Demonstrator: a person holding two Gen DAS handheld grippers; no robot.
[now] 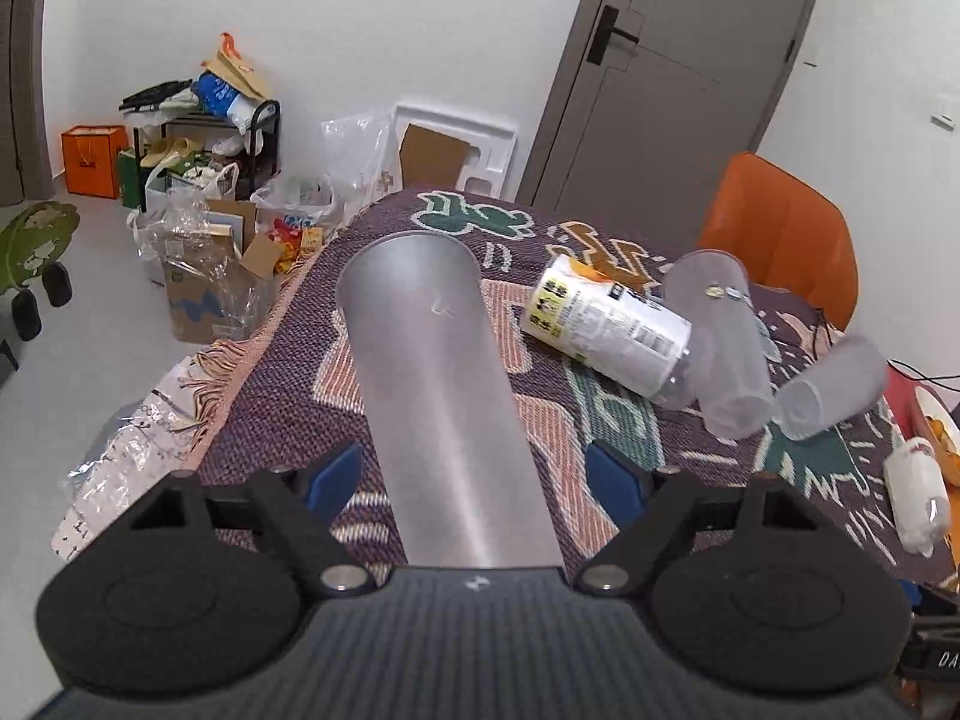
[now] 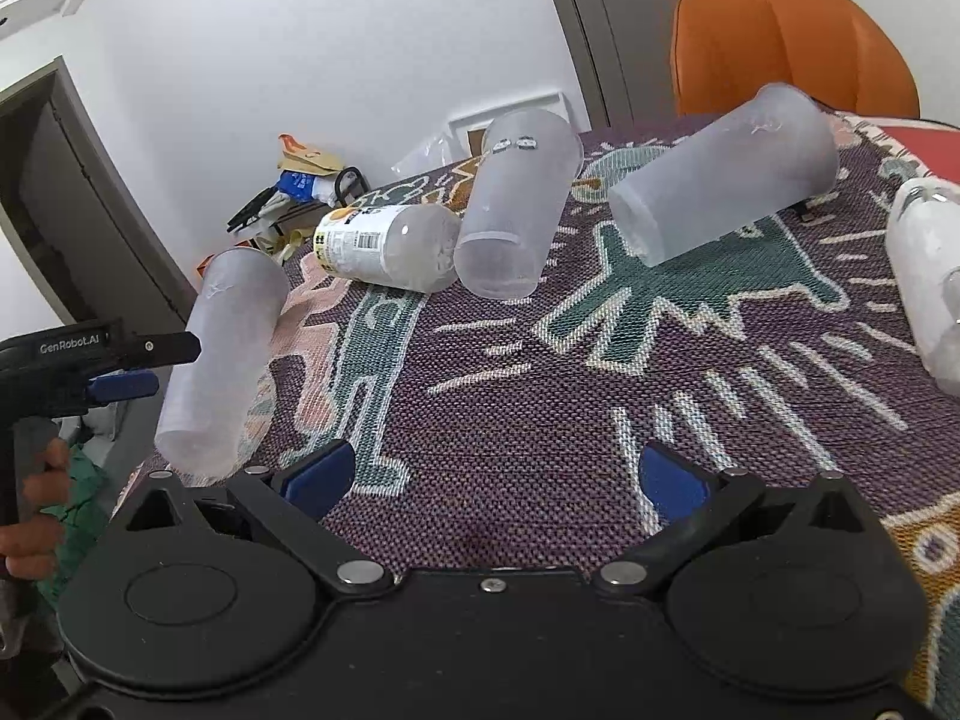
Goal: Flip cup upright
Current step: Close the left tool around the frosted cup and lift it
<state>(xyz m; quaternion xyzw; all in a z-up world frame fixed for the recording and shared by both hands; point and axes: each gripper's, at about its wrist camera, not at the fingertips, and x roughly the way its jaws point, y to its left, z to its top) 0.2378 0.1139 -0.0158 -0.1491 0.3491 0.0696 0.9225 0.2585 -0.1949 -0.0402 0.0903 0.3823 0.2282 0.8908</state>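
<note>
Patience pays: we centre the left gripper (image 1: 474,477), fingers spread apart, around the frosted translucent plastic cup (image 1: 444,384) lying at the woven patterned tablecloth (image 2: 510,456) edge; right gripper (image 2: 498,477) hovers spread, empty.

White bottle (image 2: 927,276) cut off at right edge.

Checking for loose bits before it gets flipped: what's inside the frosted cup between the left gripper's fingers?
Nothing shows through the frosted cup in the left gripper; its cloudy wall blurs the inside, and its mouth faces the camera, out of view.
</note>
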